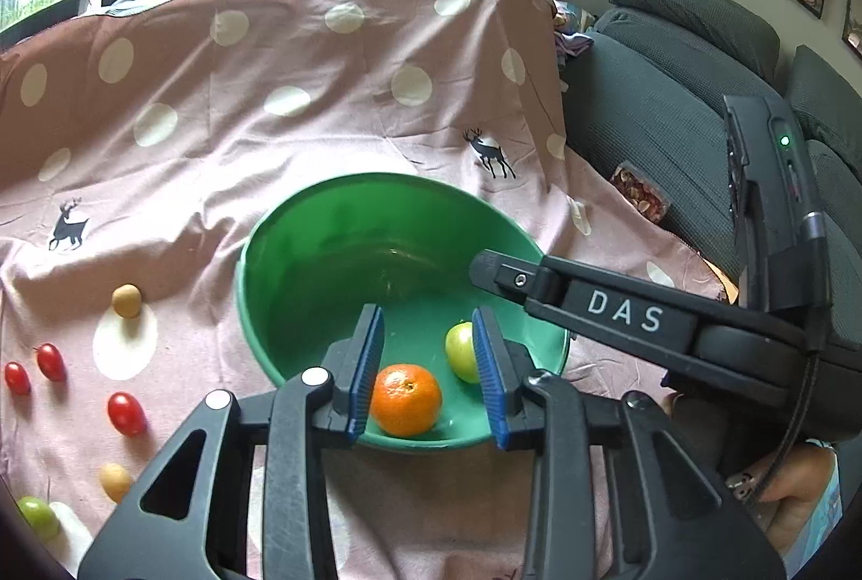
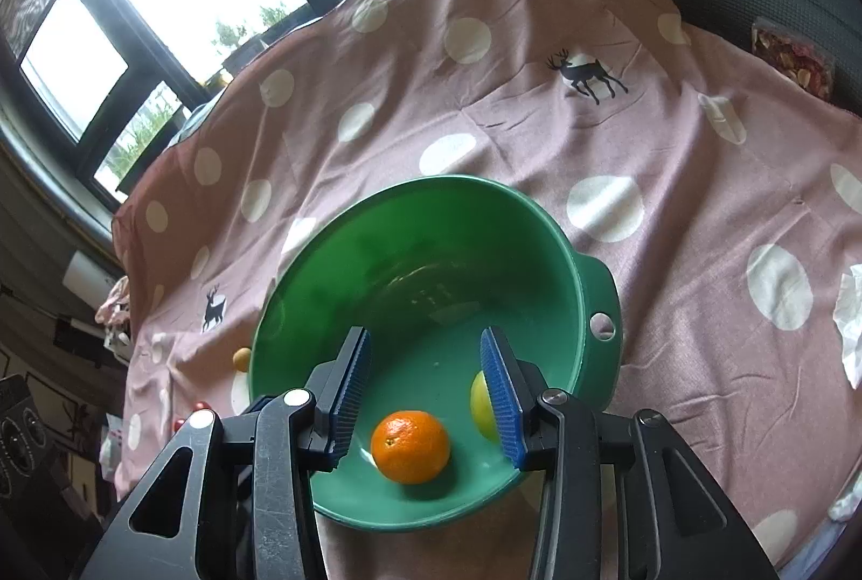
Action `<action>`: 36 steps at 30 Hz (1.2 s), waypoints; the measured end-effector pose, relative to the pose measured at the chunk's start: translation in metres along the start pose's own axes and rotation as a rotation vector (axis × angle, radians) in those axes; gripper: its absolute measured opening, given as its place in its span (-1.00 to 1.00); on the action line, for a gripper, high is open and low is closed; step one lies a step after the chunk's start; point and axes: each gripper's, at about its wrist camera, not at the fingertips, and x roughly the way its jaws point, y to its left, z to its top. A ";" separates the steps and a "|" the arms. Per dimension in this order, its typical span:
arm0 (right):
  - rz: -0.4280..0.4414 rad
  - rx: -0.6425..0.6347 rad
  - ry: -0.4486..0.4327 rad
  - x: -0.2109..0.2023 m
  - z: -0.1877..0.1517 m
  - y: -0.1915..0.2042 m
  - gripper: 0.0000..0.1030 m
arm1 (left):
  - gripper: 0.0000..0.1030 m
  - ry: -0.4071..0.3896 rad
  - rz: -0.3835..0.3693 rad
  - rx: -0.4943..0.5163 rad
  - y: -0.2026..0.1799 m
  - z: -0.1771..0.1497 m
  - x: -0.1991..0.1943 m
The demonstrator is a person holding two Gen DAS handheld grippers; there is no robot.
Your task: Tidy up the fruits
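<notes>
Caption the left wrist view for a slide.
Open left tool above green bowl holding an orange and green fruit; cherry tomatoes wait outside.

A: The green bowl (image 2: 587, 289) looks like moulded plastic, smooth, with a soft sheen on its inner wall. The pink cloth (image 1: 323, 106) under it is woven fabric, matt and creased.

B: The orange (image 2: 410, 446) shows a glossy, finely pitted skin; the cherry tomatoes (image 1: 126, 413) are smooth and shiny. The gripper pads (image 2: 350, 391) are blue ribbed rubber or plastic on matt black plastic frames, with bright metal screw heads. The sofa (image 1: 662, 95) has coarse grey textile.
</notes>
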 end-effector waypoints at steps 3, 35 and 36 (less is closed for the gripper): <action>0.023 -0.005 -0.013 -0.005 0.000 0.006 -0.16 | -0.23 -0.040 0.018 -0.009 0.009 0.000 -0.024; 0.551 -0.319 0.569 0.101 -0.123 0.221 0.61 | 0.51 0.084 0.370 -0.474 0.198 -0.107 -0.128; 0.544 -0.326 0.590 0.106 -0.128 0.223 0.61 | 0.51 0.092 0.384 -0.453 0.196 -0.108 -0.125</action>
